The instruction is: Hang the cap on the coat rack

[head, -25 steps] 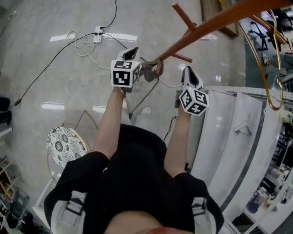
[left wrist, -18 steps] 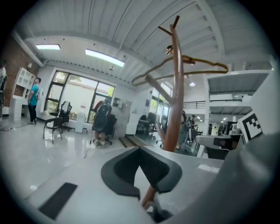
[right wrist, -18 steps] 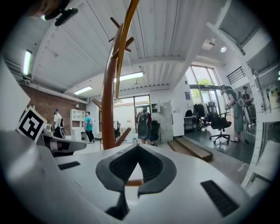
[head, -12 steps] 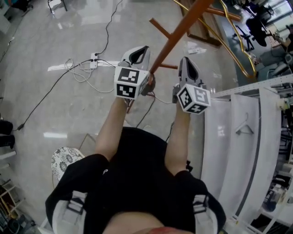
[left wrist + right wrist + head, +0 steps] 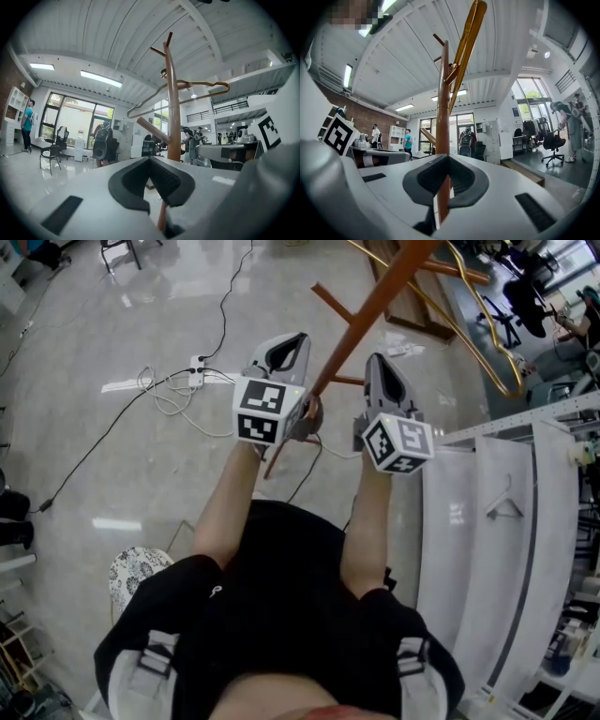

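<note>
Both sets of jaws were closed on my feed: left gripper (image 5: 150, 158) pads met with nothing between them, right gripper (image 5: 449, 157) the same. The cap (image 5: 311, 416), a small grey-brown lump half hidden by the left gripper, sat against the coat rack (image 5: 375, 306). Rack was round orange-brown wood with angled pegs. The floor (image 5: 141, 474) was glossy.

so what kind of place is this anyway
Probably a big open-plan lab or workshop office: a polished floor with loose cables and a power strip, office chairs near tall windows, and a high ribbed ceiling.
</note>
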Motion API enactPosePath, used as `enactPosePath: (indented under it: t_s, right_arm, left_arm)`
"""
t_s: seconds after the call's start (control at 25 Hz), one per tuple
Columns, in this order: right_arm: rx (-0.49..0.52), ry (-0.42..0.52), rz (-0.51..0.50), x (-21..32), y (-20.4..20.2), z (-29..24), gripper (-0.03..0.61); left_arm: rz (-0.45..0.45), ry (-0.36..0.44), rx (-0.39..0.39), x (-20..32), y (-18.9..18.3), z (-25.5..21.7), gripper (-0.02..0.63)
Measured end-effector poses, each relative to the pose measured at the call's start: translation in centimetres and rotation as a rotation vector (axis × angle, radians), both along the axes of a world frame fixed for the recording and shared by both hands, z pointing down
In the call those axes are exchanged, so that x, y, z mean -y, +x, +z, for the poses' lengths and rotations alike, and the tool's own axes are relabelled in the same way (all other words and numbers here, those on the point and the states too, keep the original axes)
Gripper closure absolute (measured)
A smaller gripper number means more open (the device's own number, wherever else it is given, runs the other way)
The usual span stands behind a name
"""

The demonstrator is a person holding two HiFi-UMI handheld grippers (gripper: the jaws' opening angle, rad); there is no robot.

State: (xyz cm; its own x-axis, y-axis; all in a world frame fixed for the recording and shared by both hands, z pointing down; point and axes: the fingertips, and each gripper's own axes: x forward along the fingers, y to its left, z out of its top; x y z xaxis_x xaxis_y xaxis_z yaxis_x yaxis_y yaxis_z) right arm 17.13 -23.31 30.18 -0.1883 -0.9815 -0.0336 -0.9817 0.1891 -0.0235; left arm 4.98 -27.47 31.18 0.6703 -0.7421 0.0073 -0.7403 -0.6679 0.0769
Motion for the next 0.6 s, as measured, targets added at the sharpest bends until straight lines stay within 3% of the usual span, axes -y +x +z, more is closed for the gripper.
enactPosePath:
  t_s: [0.6]
  right_arm:
    - [0.002,-0.005,0.012,0.9,-0.9,0.5,0.583]
  left_arm:
    - [0.051,-0.013,-0.015,1.4,-0.1,0.7,0.614]
